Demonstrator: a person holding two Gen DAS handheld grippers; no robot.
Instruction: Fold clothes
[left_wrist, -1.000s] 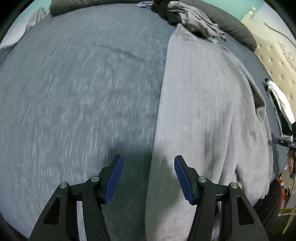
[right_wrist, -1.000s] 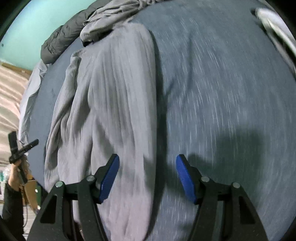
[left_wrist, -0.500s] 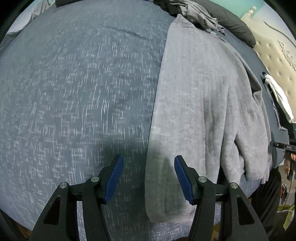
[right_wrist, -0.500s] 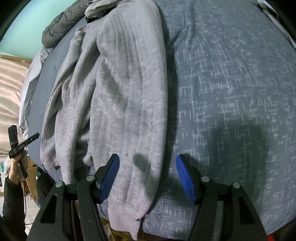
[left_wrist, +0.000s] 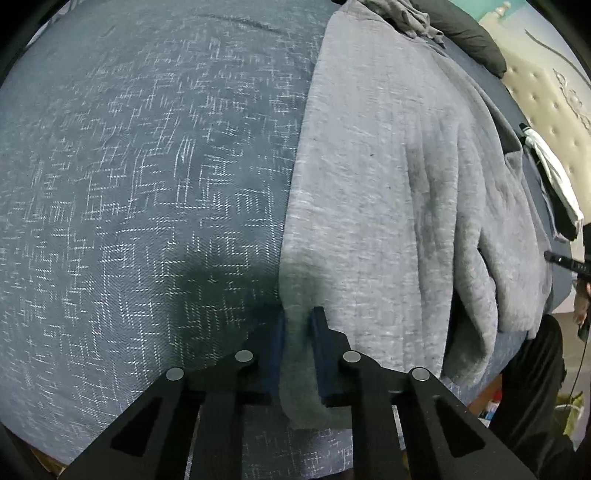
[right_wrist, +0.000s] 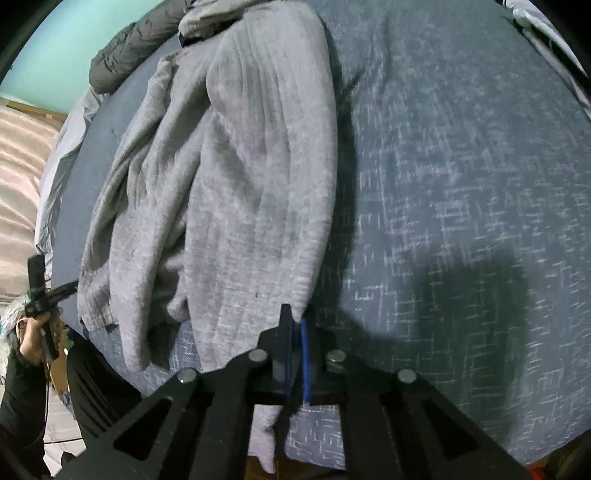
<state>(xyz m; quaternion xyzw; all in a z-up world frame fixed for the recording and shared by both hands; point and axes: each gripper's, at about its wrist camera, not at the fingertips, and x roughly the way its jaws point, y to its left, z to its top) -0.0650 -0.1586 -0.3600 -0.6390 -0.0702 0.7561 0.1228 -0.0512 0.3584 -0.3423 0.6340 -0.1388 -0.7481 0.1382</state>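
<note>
Pillow (left_wrist: 469, 33) and crumpled clothes (left_wrist: 406, 14) lie beyond the grey garment (left_wrist: 376, 177).

1. The left gripper (left_wrist: 297, 325) points steeply down, entering its view from 6 o'clock; its jaws are closing, with a fold of grey garment (left_wrist: 388, 177) between the blue pads.
2. The right gripper (right_wrist: 295, 321) also points steeply down from 6 o'clock, jaws clamped on the garment's edge.
</note>
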